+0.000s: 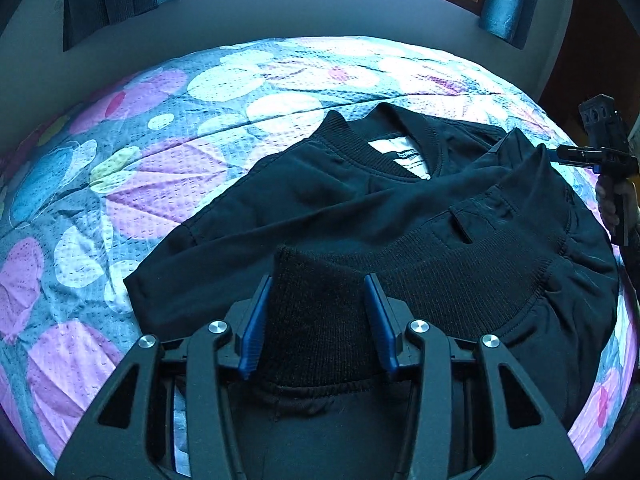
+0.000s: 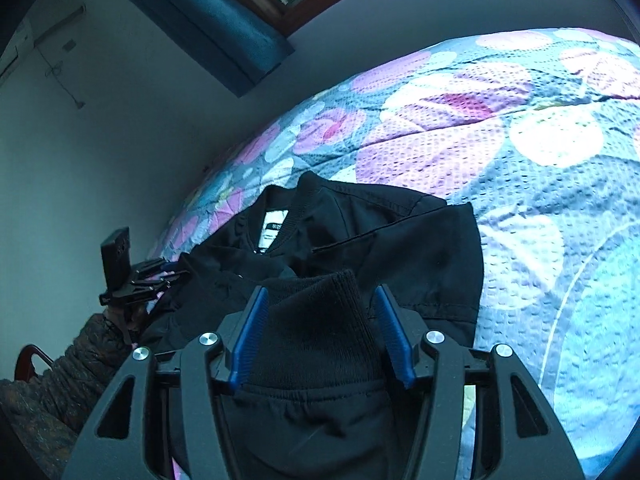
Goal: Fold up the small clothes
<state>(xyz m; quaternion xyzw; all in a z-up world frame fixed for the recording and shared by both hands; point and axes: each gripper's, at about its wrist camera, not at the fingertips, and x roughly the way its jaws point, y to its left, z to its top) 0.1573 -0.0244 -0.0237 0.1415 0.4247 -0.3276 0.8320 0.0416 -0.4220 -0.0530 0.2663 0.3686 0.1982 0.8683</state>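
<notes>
A small black jacket (image 1: pixel 312 184) lies on the flowered bedspread (image 1: pixel 160 160), collar and white label (image 1: pixel 400 152) at the far side, sleeves folded across the body. My left gripper (image 1: pixel 318 280) is shut on a ribbed sleeve cuff (image 1: pixel 316 320) that fills the space between its blue pads. In the right wrist view the jacket (image 2: pixel 400 248) has its other ribbed cuff (image 2: pixel 320 320) between the pads of my right gripper (image 2: pixel 320 290). That gripper is open, with a gap showing on each side of the cuff.
The bedspread (image 2: pixel 520 160) stretches wide beyond the jacket. A grey wall, blue curtains (image 1: pixel 504 0) and a window lie behind the bed. A hand (image 1: pixel 616 204) holds the right gripper's housing (image 1: pixel 600 136) at the right edge; a patterned sleeve (image 2: pixel 72 368) and the left gripper's housing (image 2: pixel 120 264) show in the right view.
</notes>
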